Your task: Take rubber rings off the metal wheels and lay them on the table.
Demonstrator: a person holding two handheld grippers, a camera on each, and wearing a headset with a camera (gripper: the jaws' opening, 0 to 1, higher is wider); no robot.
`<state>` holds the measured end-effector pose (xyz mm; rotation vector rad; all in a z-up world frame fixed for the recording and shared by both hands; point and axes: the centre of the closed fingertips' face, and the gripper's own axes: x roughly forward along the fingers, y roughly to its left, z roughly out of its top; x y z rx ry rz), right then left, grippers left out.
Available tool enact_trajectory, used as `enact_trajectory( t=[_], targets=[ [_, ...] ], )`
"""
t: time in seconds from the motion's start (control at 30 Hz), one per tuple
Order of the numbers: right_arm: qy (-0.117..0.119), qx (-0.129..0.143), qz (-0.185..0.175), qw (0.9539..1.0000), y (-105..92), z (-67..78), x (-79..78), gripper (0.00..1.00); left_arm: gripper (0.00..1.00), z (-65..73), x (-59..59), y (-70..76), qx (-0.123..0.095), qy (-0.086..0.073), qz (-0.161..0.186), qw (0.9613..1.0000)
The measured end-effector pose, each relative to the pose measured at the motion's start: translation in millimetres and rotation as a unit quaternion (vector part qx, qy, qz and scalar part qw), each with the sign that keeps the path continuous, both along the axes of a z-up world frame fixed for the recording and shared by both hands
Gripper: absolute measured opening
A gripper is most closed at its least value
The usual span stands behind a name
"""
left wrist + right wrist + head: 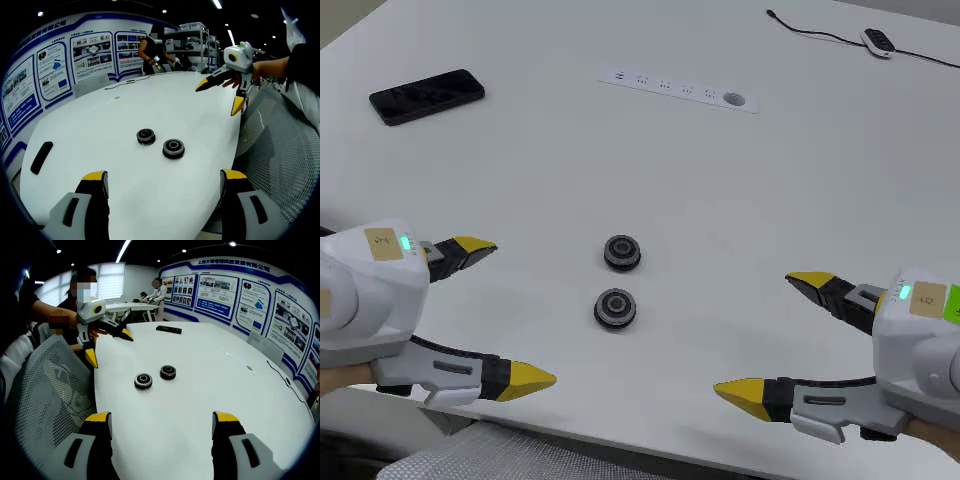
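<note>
Big white desk [770, 180], matte top, rounded ends, in an open office/showroom.

Two metal wheels lie flat on it, hub up, close to the near edge & approx midway along it. The far wheel [622, 252] and near wheel [616, 308] are just beside each other, not touching. The rubber rings [600, 309] sit on both as dark outer bands round the paler hubs.

The left gripper [515, 312] hangs over the near edge on the left w/ jaws spread wide, nothing btwn them. Its yellow tips aim in toward the wheels, well apart from them. The right gripper [760, 334] mirrors it on the right: jaws wide apart, empty, also well clear of the wheels.

Elsewhere on the desk:
- A black phone [427, 96], screen dark, lies toward the far left corner.
- A white socket strip [678, 89] lies toward the far edge, approx centre.
- A thin black cable w/ a small inline controller [878, 40] lies at the far right corner.

Around the room:
- A grey mesh chair back [50, 390] sits up against the near edge.
- Blue-and-white display boards [240, 295] run along the wall.
- Shelving w/ boxes [197, 42] stands past the desk.
- A person [150, 47] stands beyond the desk in the bg.
- The ceiling is dark w/ spots & a strip light [123, 250].
</note>
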<state>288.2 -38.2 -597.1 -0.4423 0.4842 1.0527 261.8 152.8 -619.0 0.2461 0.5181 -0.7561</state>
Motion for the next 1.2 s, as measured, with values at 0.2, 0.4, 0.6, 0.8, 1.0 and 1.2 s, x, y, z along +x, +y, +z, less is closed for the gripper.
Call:
enact_trajectory(
  t=[0.2,0.4,0.6,0.8,1.0,1.2],
  targets=[
    [0.002,-0.003,-0.002,1.0,-0.6,-1.1,-0.3,0.83,0.95,-4.1,1.0,2.0,0.003,0.004,-0.002,1.0],
    [0.001,-0.003,-0.003,1.0,-0.6,-4.5,-0.9,0.83,0.94,-8.2,0.9,4.1,0.005,0.008,-0.005,0.9999],
    [0.01,-0.004,-0.011,0.9999,-5.4,-8.9,-2.0,0.82,0.94,-9.8,-0.4,5.3,0.006,0.012,-0.002,0.9999],
    [0.015,0.0,-0.016,0.9998,-5.7,-9.5,-1.8,0.82,0.94,-12.1,-0.7,5.0,0.007,0.015,-0.002,0.9999],
    [0.018,0.007,-0.019,0.9996,-3.7,-8.6,-1.9,0.81,0.94,-11.3,-1.3,0.6,0.01,0.017,-0.004,0.9998],
    [0.023,0.015,-0.024,0.9993,-2.8,-8.0,-0.5,0.81,0.94,-11.3,2.7,2.6,0.008,0.017,-0.002,0.9998]
  ],
)
